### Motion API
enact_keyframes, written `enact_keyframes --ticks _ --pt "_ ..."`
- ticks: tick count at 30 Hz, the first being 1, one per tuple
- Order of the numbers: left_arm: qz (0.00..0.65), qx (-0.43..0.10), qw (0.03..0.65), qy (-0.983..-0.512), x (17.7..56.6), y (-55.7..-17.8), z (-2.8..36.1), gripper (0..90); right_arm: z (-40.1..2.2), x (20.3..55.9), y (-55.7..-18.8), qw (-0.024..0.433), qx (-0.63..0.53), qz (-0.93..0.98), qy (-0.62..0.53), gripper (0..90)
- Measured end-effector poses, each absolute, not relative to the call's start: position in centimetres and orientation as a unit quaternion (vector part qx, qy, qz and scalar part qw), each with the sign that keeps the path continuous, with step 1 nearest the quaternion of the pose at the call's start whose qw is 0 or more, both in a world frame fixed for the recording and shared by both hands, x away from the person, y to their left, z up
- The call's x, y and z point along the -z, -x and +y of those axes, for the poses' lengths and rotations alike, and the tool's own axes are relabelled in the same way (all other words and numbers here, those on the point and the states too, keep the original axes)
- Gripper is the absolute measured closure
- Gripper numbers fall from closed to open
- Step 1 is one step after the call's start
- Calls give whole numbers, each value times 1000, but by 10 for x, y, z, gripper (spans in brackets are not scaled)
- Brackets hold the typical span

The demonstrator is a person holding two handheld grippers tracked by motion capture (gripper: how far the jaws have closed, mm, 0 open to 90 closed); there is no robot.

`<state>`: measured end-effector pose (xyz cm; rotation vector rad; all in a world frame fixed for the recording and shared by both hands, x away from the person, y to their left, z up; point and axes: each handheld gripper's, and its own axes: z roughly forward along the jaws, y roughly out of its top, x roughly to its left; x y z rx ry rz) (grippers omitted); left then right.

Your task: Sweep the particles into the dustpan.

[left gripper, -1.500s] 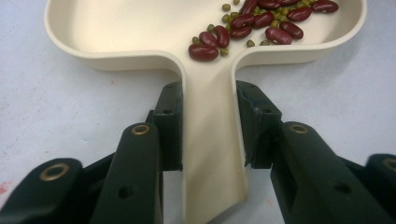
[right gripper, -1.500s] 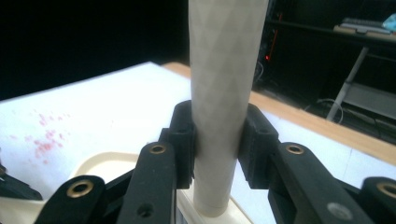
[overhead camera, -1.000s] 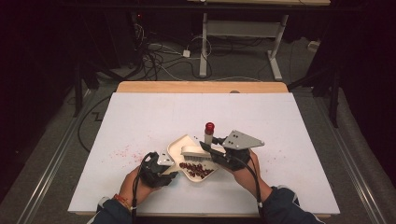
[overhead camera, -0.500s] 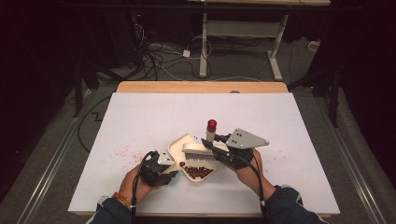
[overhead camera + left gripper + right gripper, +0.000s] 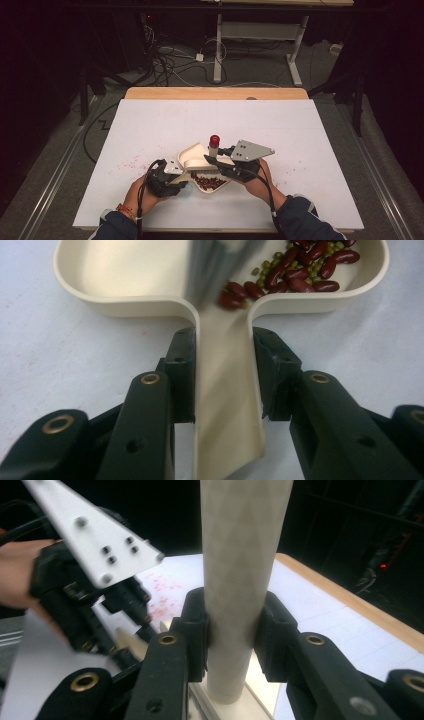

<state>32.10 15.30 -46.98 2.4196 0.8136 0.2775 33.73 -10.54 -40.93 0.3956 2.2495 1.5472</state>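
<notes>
On the white table (image 5: 150,130), near its front edge, lies a cream dustpan (image 5: 192,155) with dark red beans (image 5: 207,182) gathered in it. The left gripper (image 5: 222,375) is clamped on the dustpan's flat handle, one pad pressed to each side. The right gripper (image 5: 232,630) grasps the pale, upright handle of a brush (image 5: 240,555), red-capped at its top, whose head rests in the dustpan.

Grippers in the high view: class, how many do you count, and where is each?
2. The left gripper clamps the dustpan handle; the right gripper, just right of it, grips the upright brush handle.
</notes>
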Motion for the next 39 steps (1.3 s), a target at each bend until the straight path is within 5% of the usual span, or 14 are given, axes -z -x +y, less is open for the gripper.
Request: enact_keyframes --ticks 12,31,39 --pt "312 -103 281 -902 471 -328 160 632 -126 395 -338 203 -570 780 -159 702" --pt "354 -77 284 -888 475 -340 172 630 -121 406 -400 347 -501 753 -248 702" --pt "364 -81 283 -883 477 -344 174 630 -117 420 -400 315 -519 759 -235 702"
